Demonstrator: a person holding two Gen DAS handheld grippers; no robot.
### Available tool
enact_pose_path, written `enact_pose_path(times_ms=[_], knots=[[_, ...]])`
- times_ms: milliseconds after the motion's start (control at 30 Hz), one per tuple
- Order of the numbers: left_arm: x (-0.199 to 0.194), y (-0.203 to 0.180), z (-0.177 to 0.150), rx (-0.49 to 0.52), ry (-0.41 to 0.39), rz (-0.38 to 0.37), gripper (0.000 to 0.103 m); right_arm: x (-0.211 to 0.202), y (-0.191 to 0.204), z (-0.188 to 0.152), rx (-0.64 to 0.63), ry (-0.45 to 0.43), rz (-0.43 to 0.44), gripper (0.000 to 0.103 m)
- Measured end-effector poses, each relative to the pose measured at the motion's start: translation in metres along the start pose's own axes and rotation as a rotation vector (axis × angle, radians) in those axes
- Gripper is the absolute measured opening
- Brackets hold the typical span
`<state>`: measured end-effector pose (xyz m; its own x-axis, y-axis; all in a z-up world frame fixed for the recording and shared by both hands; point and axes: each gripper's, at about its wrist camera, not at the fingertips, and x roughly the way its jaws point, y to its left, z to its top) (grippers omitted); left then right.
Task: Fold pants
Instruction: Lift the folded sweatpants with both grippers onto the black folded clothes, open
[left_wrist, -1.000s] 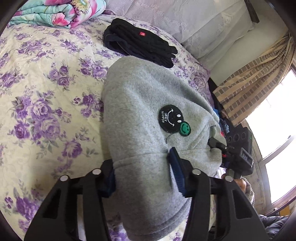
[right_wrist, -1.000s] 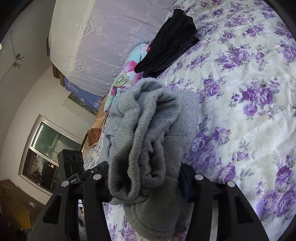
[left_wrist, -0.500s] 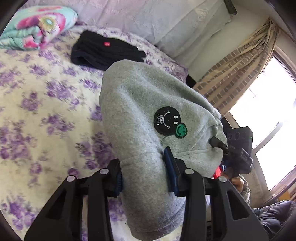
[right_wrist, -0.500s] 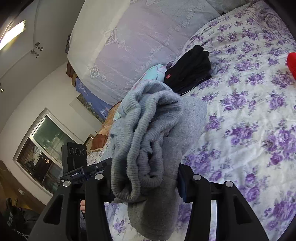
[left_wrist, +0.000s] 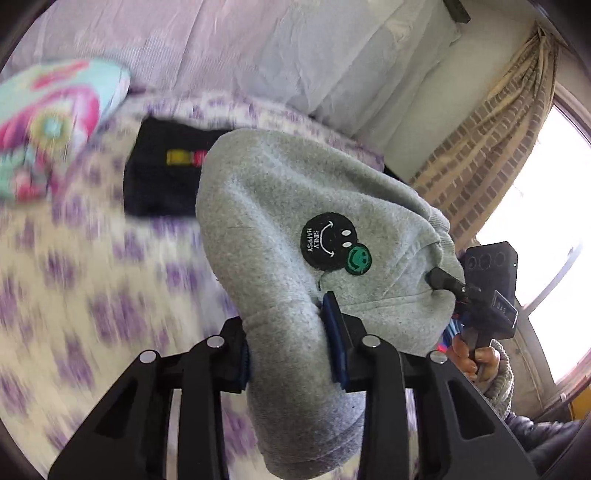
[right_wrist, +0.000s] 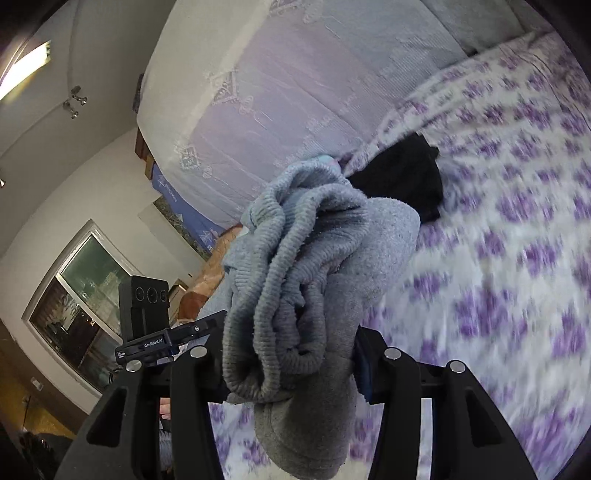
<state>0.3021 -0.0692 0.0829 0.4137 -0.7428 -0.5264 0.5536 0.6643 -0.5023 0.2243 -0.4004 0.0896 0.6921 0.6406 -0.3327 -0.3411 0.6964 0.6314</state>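
Bed (left_wrist: 74, 280) with purple-flowered cover fills both views, blurred; black folded garment (left_wrist: 162, 177) lies near its far edge, bright floral quilt (left_wrist: 48, 122) at far corner. Grey fleece pants (left_wrist: 280, 206) with smiley patch (left_wrist: 328, 240) hang bunched above bed. Left tool (left_wrist: 291, 343), jaws just closing further, clamps narrow fold of pants. Right tool (right_wrist: 291, 354) grips thick wad of ribbed waistband (right_wrist: 295, 266), jaws about half apart

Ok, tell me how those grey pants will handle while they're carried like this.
Probably floppy: the grey pants droop over the left tool and bunch in folds in the right tool. Thick fleece looks grippy, so slipping seems unlikely. Loose ends below may swing.
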Motion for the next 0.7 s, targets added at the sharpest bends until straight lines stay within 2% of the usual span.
enact_pose_path(times_ms=[167, 233, 300, 400, 467, 500, 533, 567, 600, 633, 700], knots=[[0.031, 0.026, 0.147, 0.001, -0.041, 0.097, 0.033, 0.074, -0.025, 0.13, 0.022, -0.007, 0.0, 0.05], [0.053, 0.044, 0.187, -0.016, -0.05, 0.14, 0.035, 0.105, -0.042, 0.162, 0.036, -0.001, -0.016, 0.05], [0.076, 0.065, 0.208, -0.03, -0.035, 0.17, 0.035, 0.138, -0.067, 0.182, 0.061, 0.03, -0.041, 0.05], [0.127, 0.112, 0.215, -0.098, 0.027, 0.209, 0.04, 0.191, -0.123, 0.181, 0.149, 0.116, -0.126, 0.05], [0.168, 0.15, 0.197, -0.166, 0.094, 0.282, 0.054, 0.22, -0.163, 0.163, 0.19, 0.167, -0.224, 0.054], [0.185, 0.166, 0.184, -0.197, 0.119, 0.308, 0.081, 0.226, -0.171, 0.157, 0.178, 0.159, -0.239, 0.057], [0.193, 0.182, 0.172, -0.248, 0.091, 0.296, 0.099, 0.226, -0.175, 0.154, 0.17, 0.135, -0.223, 0.06], [0.194, 0.192, 0.165, -0.296, 0.057, 0.24, 0.099, 0.224, -0.176, 0.154, 0.178, 0.131, -0.205, 0.06], [0.193, 0.196, 0.164, -0.318, 0.048, 0.214, 0.099, 0.224, -0.175, 0.155, 0.178, 0.139, -0.203, 0.061], [0.191, 0.196, 0.165, -0.321, 0.042, 0.207, 0.099, 0.224, -0.17, 0.157, 0.16, 0.146, -0.217, 0.06], [0.188, 0.189, 0.166, -0.303, 0.04, 0.248, 0.099, 0.222, -0.162, 0.162, 0.138, 0.154, -0.24, 0.062]])
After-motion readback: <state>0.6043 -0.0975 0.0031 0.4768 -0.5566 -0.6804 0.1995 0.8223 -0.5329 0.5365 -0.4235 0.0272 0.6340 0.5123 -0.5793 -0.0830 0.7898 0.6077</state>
